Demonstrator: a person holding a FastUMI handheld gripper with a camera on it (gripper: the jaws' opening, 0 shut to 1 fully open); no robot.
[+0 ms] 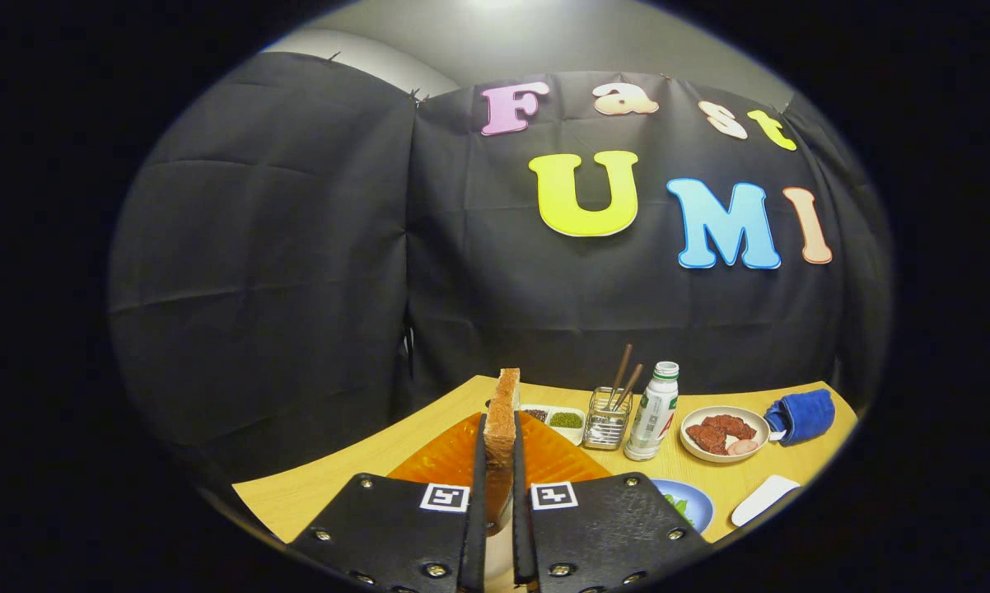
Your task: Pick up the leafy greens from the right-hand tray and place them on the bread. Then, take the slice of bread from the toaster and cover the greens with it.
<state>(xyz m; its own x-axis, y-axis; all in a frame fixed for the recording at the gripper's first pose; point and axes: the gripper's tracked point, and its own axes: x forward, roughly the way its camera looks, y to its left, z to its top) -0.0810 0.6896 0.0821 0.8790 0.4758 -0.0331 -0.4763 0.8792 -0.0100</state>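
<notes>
The gripper (499, 486) is clamped on the slice of bread (505, 428), held on edge — long axis toward 12 o'clock. The orange plate (450, 457) lies directly beneath — the move is down.

bread slice (505, 428) lower end hidden between tool (496, 461) fingers, orange tray (454, 457) partly covered

Beyond—bottle (653, 411), chopstick jar (607, 418), meat plate (724, 433), blue cloth (803, 416).

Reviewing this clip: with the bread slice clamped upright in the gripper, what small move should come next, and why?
Probably lower and tilt the bread slice flat toward the orange plate beneath: the gripper has both fingers pressed on it, held on edge above the plate.
</notes>
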